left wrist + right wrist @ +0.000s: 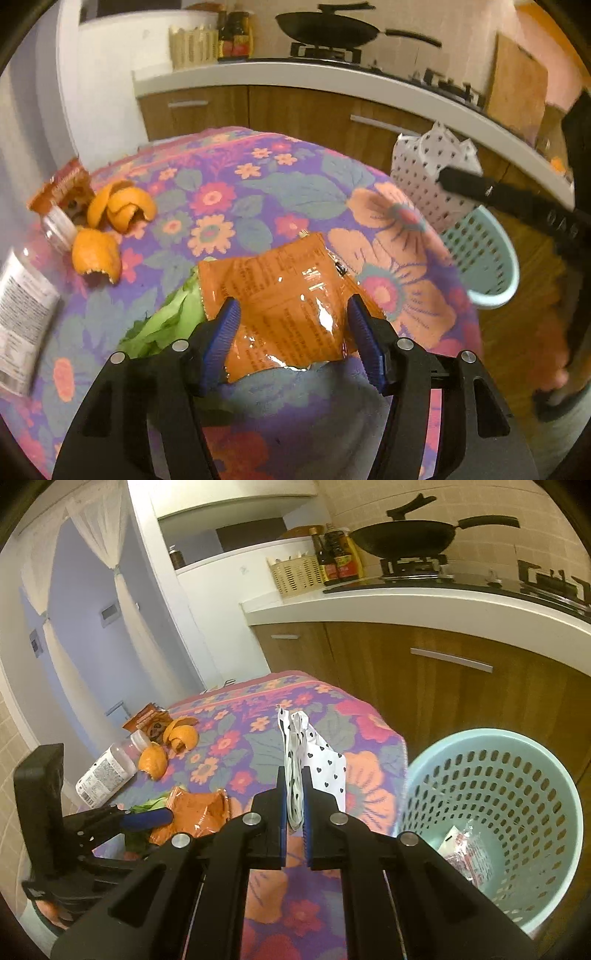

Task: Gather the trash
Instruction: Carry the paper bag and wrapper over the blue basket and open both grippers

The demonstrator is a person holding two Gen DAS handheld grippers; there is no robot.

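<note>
My left gripper (293,336) has its fingers wide, straddling the orange wrapper (284,295), which lies on the flowered table (229,177) over a green leaf (166,321). My right gripper (294,801) pinches the heart-print paper (314,760) beside the mint basket (517,760).

Both the left gripper (293,334) and the right gripper (294,812) were matte black plastic frames with round silver screws at the joints and ribbed blue pads (221,339) lining their two fingers.
</note>
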